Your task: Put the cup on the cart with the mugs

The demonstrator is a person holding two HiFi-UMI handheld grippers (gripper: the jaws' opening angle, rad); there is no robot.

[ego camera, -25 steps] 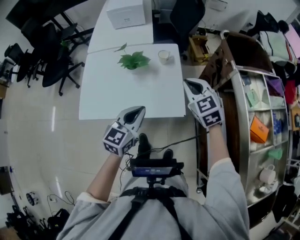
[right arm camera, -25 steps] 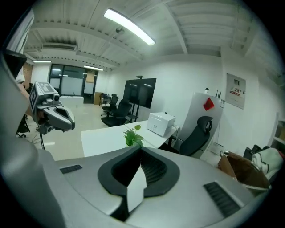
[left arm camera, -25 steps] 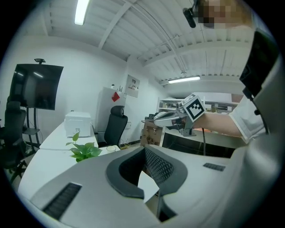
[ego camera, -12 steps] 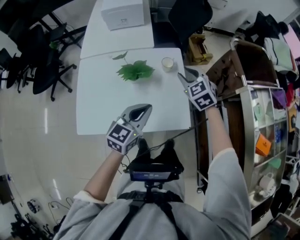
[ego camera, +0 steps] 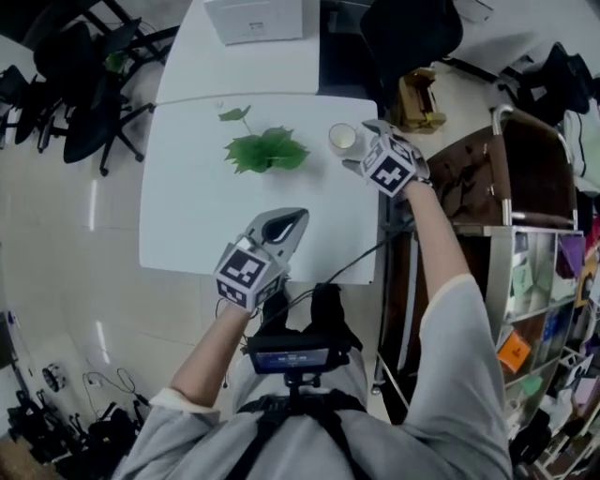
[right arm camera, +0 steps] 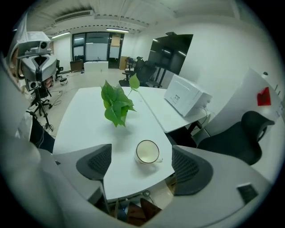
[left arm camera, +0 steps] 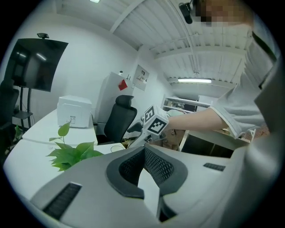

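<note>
A white cup (ego camera: 342, 139) with a thin dark rim (right arm camera: 148, 152) stands near the right edge of the white table (ego camera: 187, 225). My right gripper (ego camera: 362, 146) hovers just right of it. Its jaws are opening and stand wide around the cup (right arm camera: 140, 165) without touching it. My left gripper (ego camera: 289, 221) hangs over the table's near edge with its jaws together and nothing in them (left arm camera: 145, 149). The brown cart (ego camera: 511, 178) with a metal rail stands to the right of the table; I cannot make out mugs on it.
A green leafy plant (ego camera: 265, 150) lies on the table left of the cup. A white box (ego camera: 253, 19) sits on the far table. A black office chair (ego camera: 408, 37) stands behind, more chairs (ego camera: 66, 84) at the left. Cluttered shelves (ego camera: 534, 309) fill the cart's side.
My right gripper has moved forward from beside the cart to the cup, and its jaws have spread wide. The head view has swung toward the table. The left gripper has hardly moved.
</note>
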